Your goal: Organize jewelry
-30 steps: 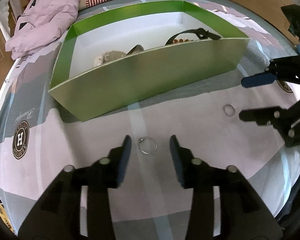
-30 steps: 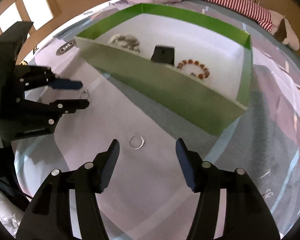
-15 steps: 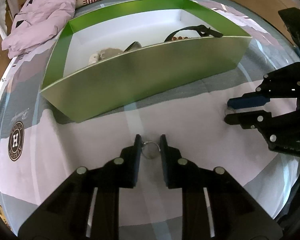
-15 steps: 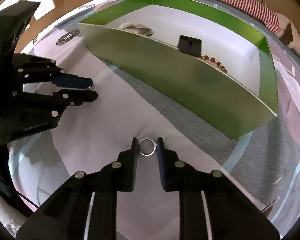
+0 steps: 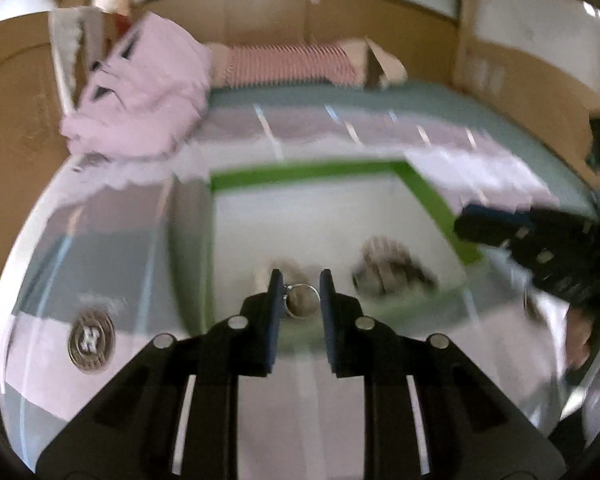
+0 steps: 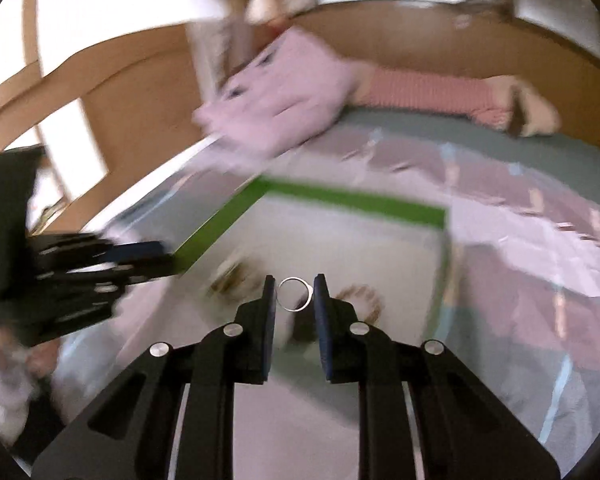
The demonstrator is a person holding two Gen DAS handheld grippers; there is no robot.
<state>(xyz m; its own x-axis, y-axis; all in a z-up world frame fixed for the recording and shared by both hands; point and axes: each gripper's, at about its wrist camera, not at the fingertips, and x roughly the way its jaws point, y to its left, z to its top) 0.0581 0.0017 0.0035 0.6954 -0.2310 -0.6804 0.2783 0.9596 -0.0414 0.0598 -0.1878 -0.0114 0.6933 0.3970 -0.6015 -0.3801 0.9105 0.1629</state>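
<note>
Left tongs [image 5: 299,294] and right tongs [image 6: 295,298] — matt black plastic with bright metal screw heads — each pinch a thin, polished metal ring: left ring [image 5: 302,300], right ring [image 6: 295,294]. The box [image 5: 424,194] looks like smooth card, green walls over a white floor. The bedspread [image 6: 540,248] is soft printed cloth; the pink garment [image 5: 148,96] is matt fabric; the surrounding panels [image 6: 148,108] are smooth wood.

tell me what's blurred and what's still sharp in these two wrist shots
Left wrist view: green box, bedspread and pink garment smeared by motion blur; left gripper and its ring crisp. Right wrist view: same smear on the background; right gripper and its ring sharp. Fisheye bends both.
</note>
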